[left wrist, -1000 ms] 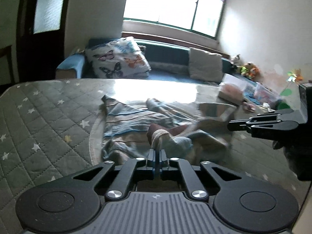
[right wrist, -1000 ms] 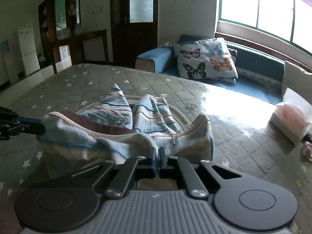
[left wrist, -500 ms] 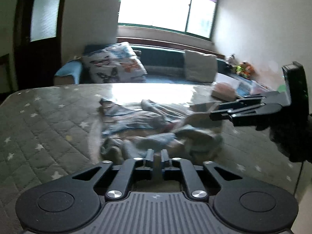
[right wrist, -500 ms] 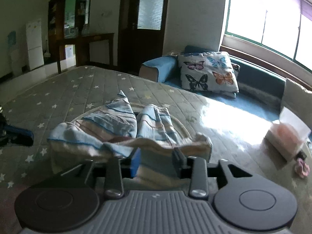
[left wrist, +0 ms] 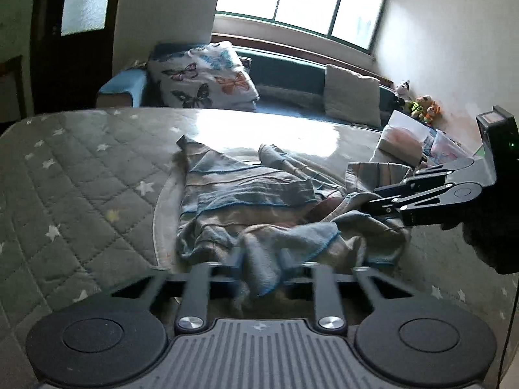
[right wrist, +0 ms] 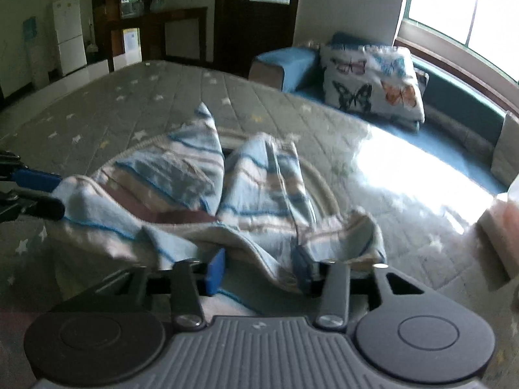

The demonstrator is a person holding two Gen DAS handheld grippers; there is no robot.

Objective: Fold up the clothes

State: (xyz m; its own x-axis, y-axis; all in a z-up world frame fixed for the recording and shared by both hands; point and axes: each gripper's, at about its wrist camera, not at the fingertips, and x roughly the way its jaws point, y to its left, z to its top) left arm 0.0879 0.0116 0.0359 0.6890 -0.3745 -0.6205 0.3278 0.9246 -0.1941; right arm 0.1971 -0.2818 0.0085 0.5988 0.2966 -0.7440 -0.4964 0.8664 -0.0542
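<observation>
Folding under way on a striped blue-and-beige garment (left wrist: 253,194), lying rumpled mid-frame on the star-quilted bed (left wrist: 81,178), near hem bunched toward the bottom edge and two long parts reaching up toward the window. At the bottom centre of the left wrist view, left gripper (left wrist: 262,259) with fingers set narrowly apart, straddling a loose fold of that near hem and seemingly not pinching it. In the right wrist view, right gripper (right wrist: 259,270) with fingers spread wider and closing, a drooping edge of cloth between the blue pads (right wrist: 215,270) but not pressed by them. Placed side by side along the same near edge, probably so as to take two points of the hem and lift it evenly. Judged early in the task: nothing squared or laid flat so far. Best to catch a single layer at each side, since bunched cloth would likely drag unevenly. Well apart at upper centre, a butterfly pillow (left wrist: 207,77), out of the way
</observation>
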